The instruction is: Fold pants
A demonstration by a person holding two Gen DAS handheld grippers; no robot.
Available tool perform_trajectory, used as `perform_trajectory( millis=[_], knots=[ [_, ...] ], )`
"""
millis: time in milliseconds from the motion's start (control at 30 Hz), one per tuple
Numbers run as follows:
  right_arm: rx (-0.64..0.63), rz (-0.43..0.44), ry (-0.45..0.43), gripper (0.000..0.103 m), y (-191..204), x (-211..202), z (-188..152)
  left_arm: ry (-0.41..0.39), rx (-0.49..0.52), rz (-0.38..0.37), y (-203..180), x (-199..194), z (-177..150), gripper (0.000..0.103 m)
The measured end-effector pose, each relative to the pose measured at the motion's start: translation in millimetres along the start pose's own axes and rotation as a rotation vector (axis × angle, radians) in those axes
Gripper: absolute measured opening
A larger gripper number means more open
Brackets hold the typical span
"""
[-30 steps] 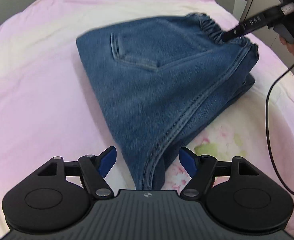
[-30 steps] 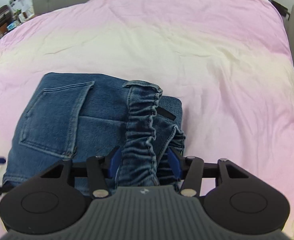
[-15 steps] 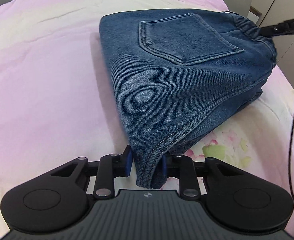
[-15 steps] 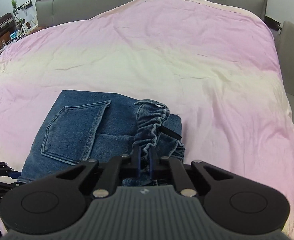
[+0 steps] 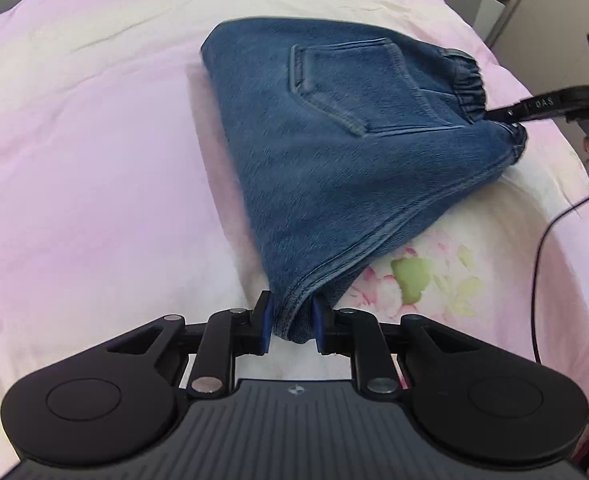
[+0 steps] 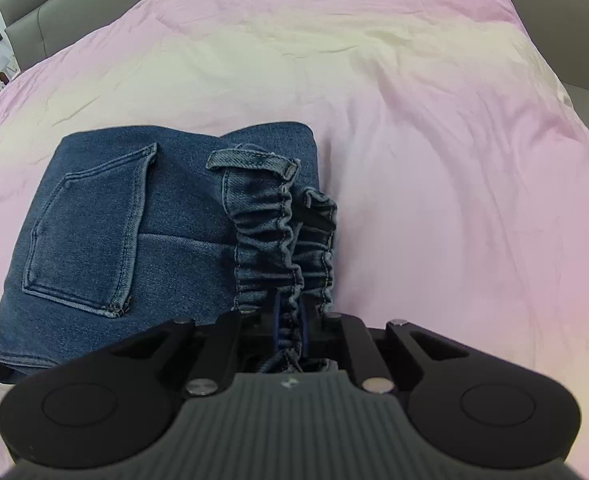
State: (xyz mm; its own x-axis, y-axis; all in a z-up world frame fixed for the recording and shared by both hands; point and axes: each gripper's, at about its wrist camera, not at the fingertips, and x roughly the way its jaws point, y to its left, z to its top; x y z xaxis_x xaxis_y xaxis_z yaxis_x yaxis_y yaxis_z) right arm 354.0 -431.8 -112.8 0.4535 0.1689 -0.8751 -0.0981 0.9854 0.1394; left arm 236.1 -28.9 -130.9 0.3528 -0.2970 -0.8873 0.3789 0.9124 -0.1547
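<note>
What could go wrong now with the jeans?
The left gripper pinches only a thick folded corner of the jeans, so it might slip out. The right gripper holds just the stretchy waistband; pulling could stretch it and undo the fold. The cable by the jeans might snag.

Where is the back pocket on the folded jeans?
In the right wrist view the back pocket faces up on the jeans' left half, left of the gathered waistband.

Bright, even indoor light, soft shadows, fisheye bending at edges, slight motion blur.
</note>
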Motion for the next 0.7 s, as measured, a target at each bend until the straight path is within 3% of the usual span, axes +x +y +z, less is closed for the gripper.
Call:
perform_trajectory(
  millis=[67, 100, 133, 200, 233, 333, 400, 500, 600, 667, 700],
  knots=[
    [-0.01, 0.012, -0.018, 0.012, 0, -7, 4, -0.036, 0.033, 0.001, -3, -12, 9, 0.022],
    [-0.013, 0.011, -0.031, 0.021, 0, -10, 6, -0.061, 0.036, 0.001, -5, -18, 16, 0.023],
    [-0.007, 0.025, -0.047, 0.036, -2, -13, 7, -0.089, 0.025, -0.002, -4, -22, 23, 0.03],
    [0.042, 0.081, -0.076, 0.053, -7, -17, 10, -0.136, -0.008, -0.017, 2, -26, 42, 0.041],
    [0.072, 0.103, -0.085, 0.054, -9, -16, 14, -0.157, -0.026, -0.019, 6, -24, 52, 0.049],
    [0.111, 0.124, -0.104, 0.054, -9, -11, 22, -0.208, -0.115, -0.04, 18, -8, 81, 0.067],
    [0.147, 0.136, -0.099, 0.055, -12, -2, 29, -0.229, -0.19, -0.06, 30, 4, 97, 0.07],
    [0.226, 0.15, -0.079, 0.063, -22, 16, 36, -0.228, -0.284, -0.074, 45, 27, 112, 0.072],
    [0.305, 0.226, -0.073, 0.062, -31, 33, 39, -0.219, -0.324, -0.078, 54, 42, 117, 0.072],
    [0.316, 0.245, -0.084, 0.052, -31, 39, 42, -0.214, -0.341, -0.073, 59, 47, 118, 0.072],
    [0.31, 0.254, -0.084, 0.038, -29, 41, 43, -0.212, -0.349, -0.074, 61, 49, 117, 0.072]
  ],
)
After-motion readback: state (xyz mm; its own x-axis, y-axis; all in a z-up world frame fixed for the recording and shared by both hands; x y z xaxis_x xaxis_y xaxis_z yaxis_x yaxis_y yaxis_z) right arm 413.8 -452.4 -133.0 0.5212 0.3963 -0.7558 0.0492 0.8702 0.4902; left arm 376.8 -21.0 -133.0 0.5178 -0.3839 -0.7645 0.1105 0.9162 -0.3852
